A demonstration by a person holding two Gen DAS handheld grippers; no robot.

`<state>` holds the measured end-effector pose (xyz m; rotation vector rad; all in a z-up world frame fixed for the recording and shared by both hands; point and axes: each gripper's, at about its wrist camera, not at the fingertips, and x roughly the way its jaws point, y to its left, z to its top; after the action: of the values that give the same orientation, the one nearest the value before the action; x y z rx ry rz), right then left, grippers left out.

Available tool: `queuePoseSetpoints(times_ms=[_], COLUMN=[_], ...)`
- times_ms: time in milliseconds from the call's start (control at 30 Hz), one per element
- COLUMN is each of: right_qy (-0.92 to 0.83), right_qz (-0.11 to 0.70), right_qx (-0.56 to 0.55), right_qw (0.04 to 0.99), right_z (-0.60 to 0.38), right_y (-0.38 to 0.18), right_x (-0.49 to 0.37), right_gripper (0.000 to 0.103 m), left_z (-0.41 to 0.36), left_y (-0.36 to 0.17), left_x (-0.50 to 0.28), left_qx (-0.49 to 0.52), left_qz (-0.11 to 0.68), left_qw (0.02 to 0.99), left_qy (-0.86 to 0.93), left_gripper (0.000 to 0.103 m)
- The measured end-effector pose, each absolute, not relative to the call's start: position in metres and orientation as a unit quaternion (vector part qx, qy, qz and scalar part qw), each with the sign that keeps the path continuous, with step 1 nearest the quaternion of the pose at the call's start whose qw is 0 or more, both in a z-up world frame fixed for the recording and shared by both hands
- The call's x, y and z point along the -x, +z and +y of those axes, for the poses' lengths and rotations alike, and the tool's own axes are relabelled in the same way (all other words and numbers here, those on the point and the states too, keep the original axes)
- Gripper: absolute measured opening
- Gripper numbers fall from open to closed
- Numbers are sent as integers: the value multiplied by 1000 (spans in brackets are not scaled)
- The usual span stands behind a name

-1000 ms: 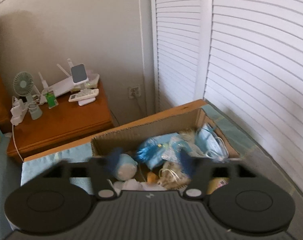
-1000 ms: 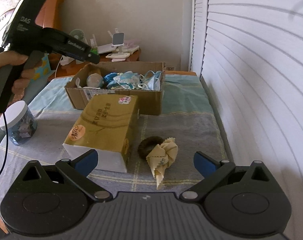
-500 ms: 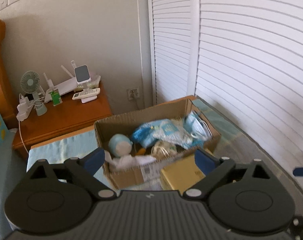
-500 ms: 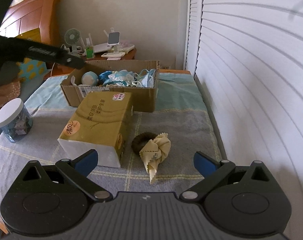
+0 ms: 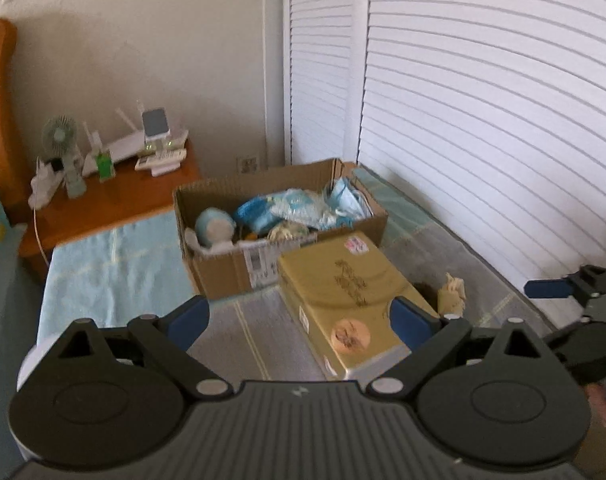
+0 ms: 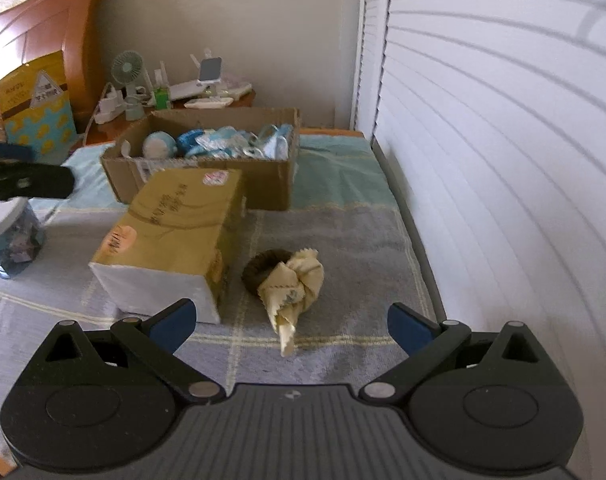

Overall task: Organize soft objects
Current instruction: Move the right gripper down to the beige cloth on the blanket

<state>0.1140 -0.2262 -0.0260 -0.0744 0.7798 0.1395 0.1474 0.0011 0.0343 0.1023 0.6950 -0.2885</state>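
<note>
A crumpled cream cloth [image 6: 297, 286] lies on the grey blanket, resting on a dark brown ring-shaped scrunchie [image 6: 259, 266]. The cloth also shows in the left wrist view [image 5: 453, 294]. An open cardboard box [image 6: 271, 184] behind holds a pale blue plush [image 6: 159, 145], blue packets and face masks; it also shows in the left wrist view [image 5: 223, 268]. My right gripper [image 6: 291, 326] is open and empty, just short of the cloth. My left gripper [image 5: 299, 320] is open and empty, back from the box, above the tissue pack.
A yellow tissue pack [image 6: 171, 236] lies left of the cloth, in front of the box. A clear jar with a white lid [image 6: 11, 240] stands at the left. A wooden nightstand [image 5: 111, 200] with a fan and gadgets is behind. White louvred doors [image 6: 503, 140] run along the right.
My left gripper has pulled back and up from over the box, empty. My right gripper has moved slightly closer to the cloth.
</note>
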Motion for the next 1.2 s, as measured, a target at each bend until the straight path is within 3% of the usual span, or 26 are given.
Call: queuePoseSetpoints(times_ms=[467,1200], right_qy=[31,38], right_qz=[408,373], right_qx=[49,50], right_qw=[911,926], right_z=[-233,-237], right_y=[-74,-79], right_x=[-150,-149], right_gripper=[103,103], left_z=[-5,-8], left_y=[10,-7], left_x=[-145,-151], left_qx=[-52,-38], left_qz=[364,388], left_qw=[917,905], left_qy=[-157,-173], left_gripper=[98,98])
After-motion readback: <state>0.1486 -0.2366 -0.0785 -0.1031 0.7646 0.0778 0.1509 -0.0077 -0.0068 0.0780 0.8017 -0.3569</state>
